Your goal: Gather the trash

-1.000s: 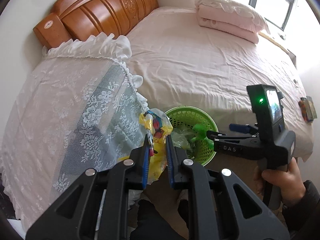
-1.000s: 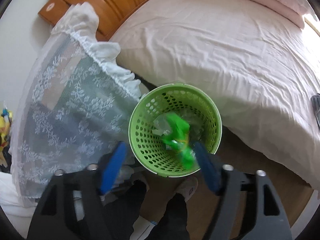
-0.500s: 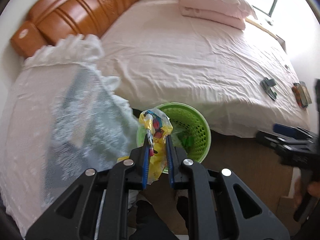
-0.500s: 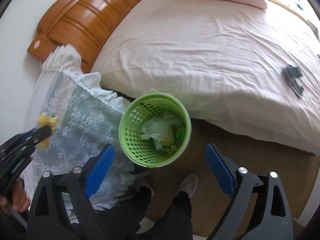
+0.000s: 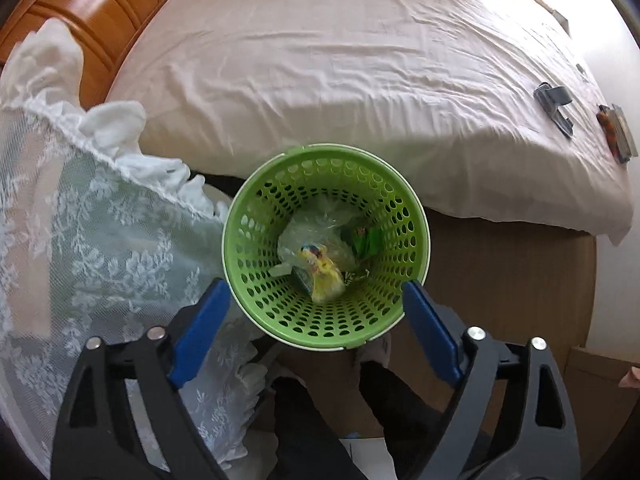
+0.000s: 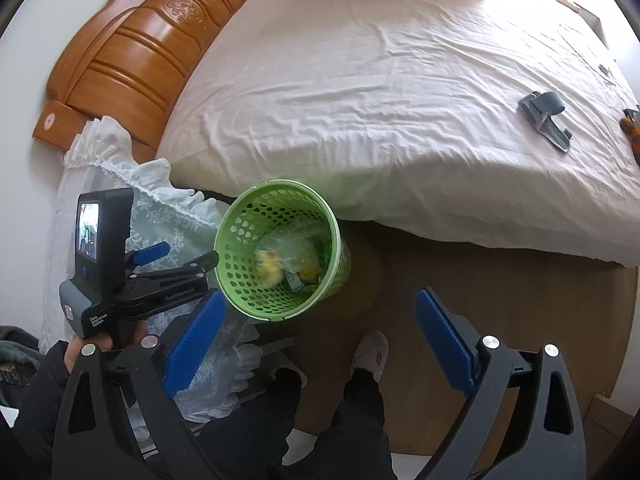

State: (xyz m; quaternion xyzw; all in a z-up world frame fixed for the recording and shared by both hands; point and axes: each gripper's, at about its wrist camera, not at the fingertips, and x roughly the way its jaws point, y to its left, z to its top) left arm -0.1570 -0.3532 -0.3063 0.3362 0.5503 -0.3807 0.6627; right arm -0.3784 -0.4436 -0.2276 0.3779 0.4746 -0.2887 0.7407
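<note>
Both grippers stand wide with nothing between their blue pads. Pointing straight down, my left gripper (image 5: 316, 332) hangs over the green perforated wastebasket (image 5: 256, 264); its jaws are opening, and they frame the basket's near rim without touching it. The yellow snack wrapper (image 5: 324, 274) lies free at the bottom of the basket, on top of crumpled clear plastic (image 5: 308, 232), with a green wrapper (image 5: 366, 240) just beside it against the far wall. From my right wrist view the yellow wrapper is a blurred smear inside the basket.

My right gripper (image 6: 320, 340) is spread open and empty, off to the side of the basket, over the wooden floor (image 6: 520, 292), tilted steeply down. In that view I see my left hand (image 6: 100, 340) around the left tool's handle, at the basket's left.

Standing on the floor, the basket is just beside the edge of the bed's pink sheet (image 5: 340, 80), with a white lace cover (image 5: 100, 240) near its left side. My slipper (image 6: 372, 352) shows below the basket, and a grey clip (image 6: 544, 118) lies well apart on the sheet.
</note>
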